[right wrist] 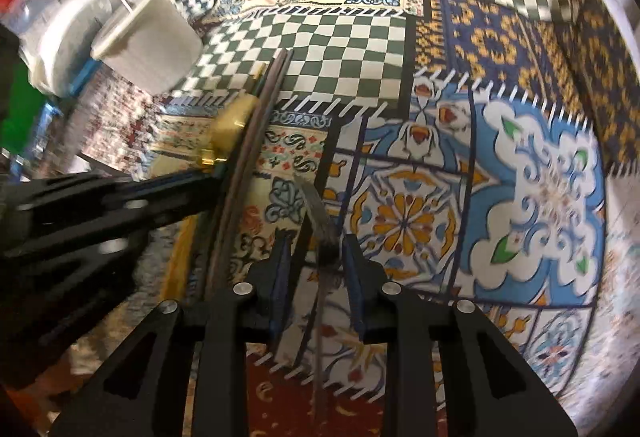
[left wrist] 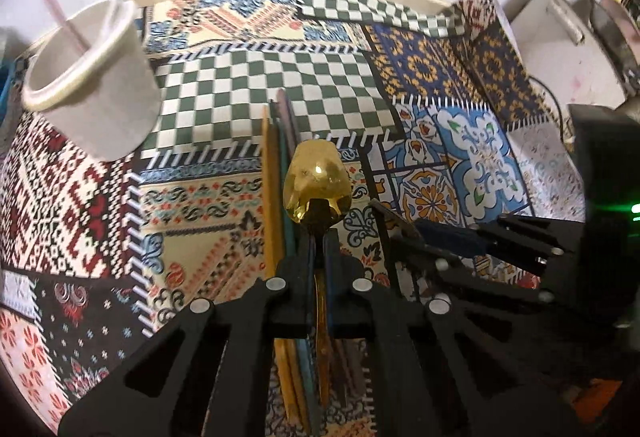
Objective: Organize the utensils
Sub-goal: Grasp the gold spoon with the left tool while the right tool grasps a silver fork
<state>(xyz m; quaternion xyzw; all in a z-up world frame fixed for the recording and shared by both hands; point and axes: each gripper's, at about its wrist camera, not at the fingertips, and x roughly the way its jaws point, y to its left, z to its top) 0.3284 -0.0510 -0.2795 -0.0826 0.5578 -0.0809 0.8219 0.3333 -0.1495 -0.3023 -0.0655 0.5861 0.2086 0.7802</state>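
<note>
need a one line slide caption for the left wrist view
Left gripper shut on a gold spoon above colored chopsticks on a patchwork tablecloth, white cup at upper left.

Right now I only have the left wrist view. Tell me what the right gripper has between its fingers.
Observer: A grey metal utensil lies between the fingers of the right gripper. It is too blurred to name.
Operator: Say whether it is gripped.
Observer: No. The patterned cloth shows on both sides of it, so the pads are not pressing.
Operator: Report anything past the white cup that I miss.
Observer: A white round container, blurred, stands just left of the white cup.
</note>
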